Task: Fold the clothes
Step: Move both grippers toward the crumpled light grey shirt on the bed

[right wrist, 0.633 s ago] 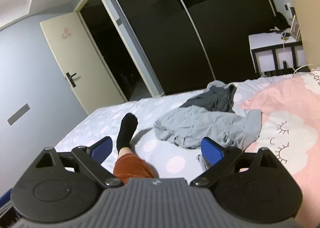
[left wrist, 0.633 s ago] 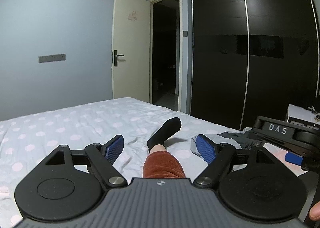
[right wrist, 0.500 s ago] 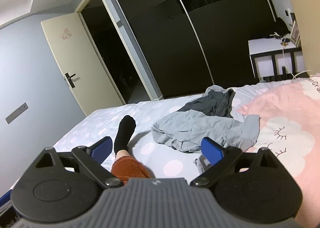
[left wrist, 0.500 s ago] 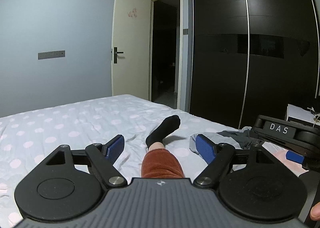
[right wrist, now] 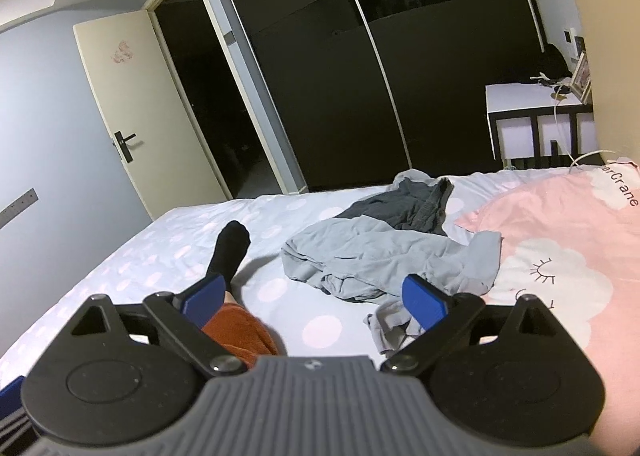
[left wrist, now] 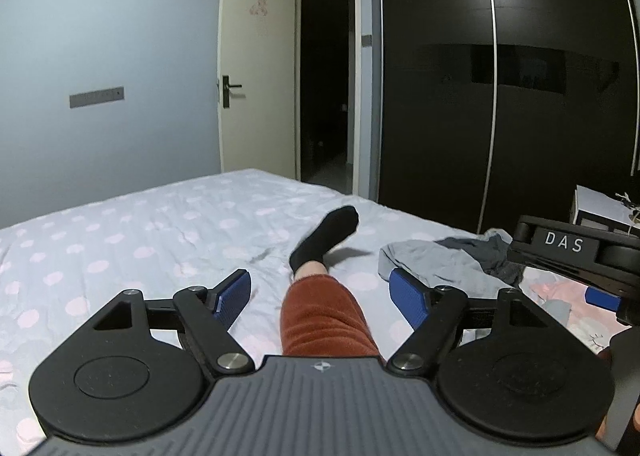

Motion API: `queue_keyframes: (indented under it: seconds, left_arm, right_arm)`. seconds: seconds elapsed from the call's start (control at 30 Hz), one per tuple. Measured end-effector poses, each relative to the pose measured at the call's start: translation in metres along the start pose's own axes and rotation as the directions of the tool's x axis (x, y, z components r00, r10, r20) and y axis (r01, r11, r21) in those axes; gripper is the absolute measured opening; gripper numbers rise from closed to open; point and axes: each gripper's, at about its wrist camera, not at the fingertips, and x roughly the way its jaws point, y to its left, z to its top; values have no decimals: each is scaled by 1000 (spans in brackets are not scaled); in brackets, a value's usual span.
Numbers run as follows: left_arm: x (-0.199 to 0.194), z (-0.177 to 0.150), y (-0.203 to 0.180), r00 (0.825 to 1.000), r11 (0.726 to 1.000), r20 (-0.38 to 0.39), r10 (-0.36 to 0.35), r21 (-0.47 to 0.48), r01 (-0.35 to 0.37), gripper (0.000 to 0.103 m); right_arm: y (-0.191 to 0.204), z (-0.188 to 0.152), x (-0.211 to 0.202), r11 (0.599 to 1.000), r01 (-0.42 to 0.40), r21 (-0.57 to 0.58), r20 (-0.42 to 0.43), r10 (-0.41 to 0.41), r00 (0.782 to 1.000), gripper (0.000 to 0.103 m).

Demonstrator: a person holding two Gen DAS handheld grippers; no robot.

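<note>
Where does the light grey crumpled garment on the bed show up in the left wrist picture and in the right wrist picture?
Left wrist: light grey garment lies right of centre, just beyond the left gripper's right finger.
Right wrist: it fills the middle, ahead of the right gripper.
Shared landmark: the black sock, left of the garment in both.

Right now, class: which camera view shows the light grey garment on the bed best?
The right wrist view: the light grey garment lies crumpled across mid-frame, nearly whole. In the left wrist view it is a smaller strip at the right, partly hidden behind the left hand-held gripper.
</note>
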Motion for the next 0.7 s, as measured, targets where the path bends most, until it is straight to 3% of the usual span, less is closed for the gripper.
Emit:
queue_keyframes:
  seconds: [0.37,0.7]
  left_arm:
    - [13,-4,-2,997,1000,-79,-21,-6,20,90]
    - [20,-5,-9,993,1000,-118,-20,15,21,88]
  right_arm:
    - [-8,-15,22,999,33,-11,-93,-34,995,97]
    - [-7,-15,27,1000,9,-28,-102,-12,995,97]
